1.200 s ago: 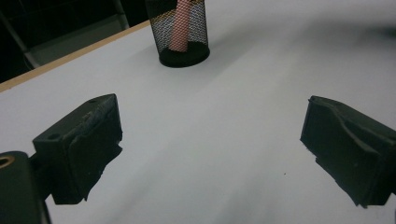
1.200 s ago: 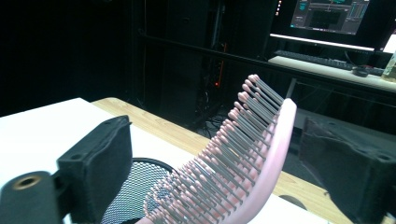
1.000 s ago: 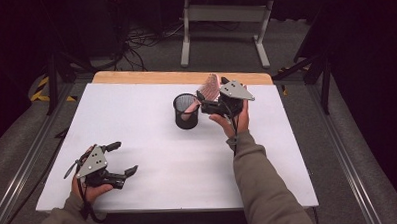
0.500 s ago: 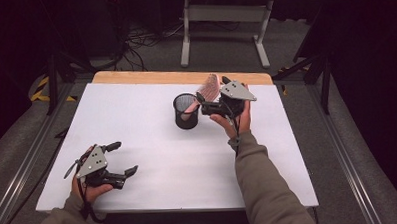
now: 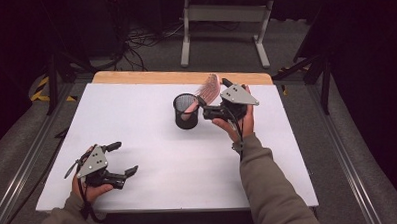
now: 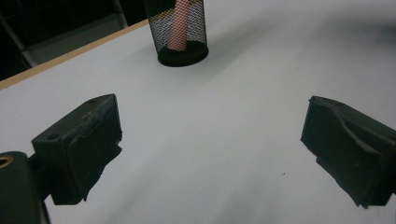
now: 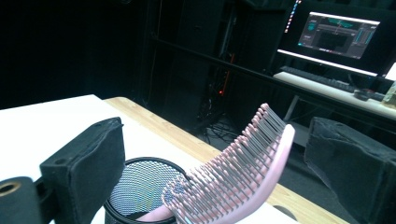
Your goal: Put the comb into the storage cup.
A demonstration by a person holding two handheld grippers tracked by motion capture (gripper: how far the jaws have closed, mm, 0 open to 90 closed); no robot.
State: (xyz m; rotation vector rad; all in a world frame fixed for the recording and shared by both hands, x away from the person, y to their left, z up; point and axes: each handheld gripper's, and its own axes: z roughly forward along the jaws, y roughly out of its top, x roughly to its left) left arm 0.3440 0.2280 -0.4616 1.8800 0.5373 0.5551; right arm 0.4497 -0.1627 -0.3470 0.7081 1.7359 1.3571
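Observation:
A black mesh cup [image 5: 185,111] stands on the white table [image 5: 152,143] right of centre. A pink hairbrush [image 5: 208,87] leans in it, handle down and bristled head up over the rim. My right gripper [image 5: 214,98] is open just right of the cup, its jaws wide on either side of the brush head without touching it. In the right gripper view the brush [image 7: 233,177] rises from the cup [image 7: 140,186] between the jaws of the gripper [image 7: 215,158]. My left gripper [image 5: 123,158] is open near the front left, low over bare table [image 6: 210,154], with the cup [image 6: 180,28] far ahead.
A wooden strip [image 5: 180,76] runs along the table's far edge. Beyond it are a metal stand [image 5: 223,31] and cables on the floor. A lit monitor [image 7: 338,35] and desk show in the right gripper view.

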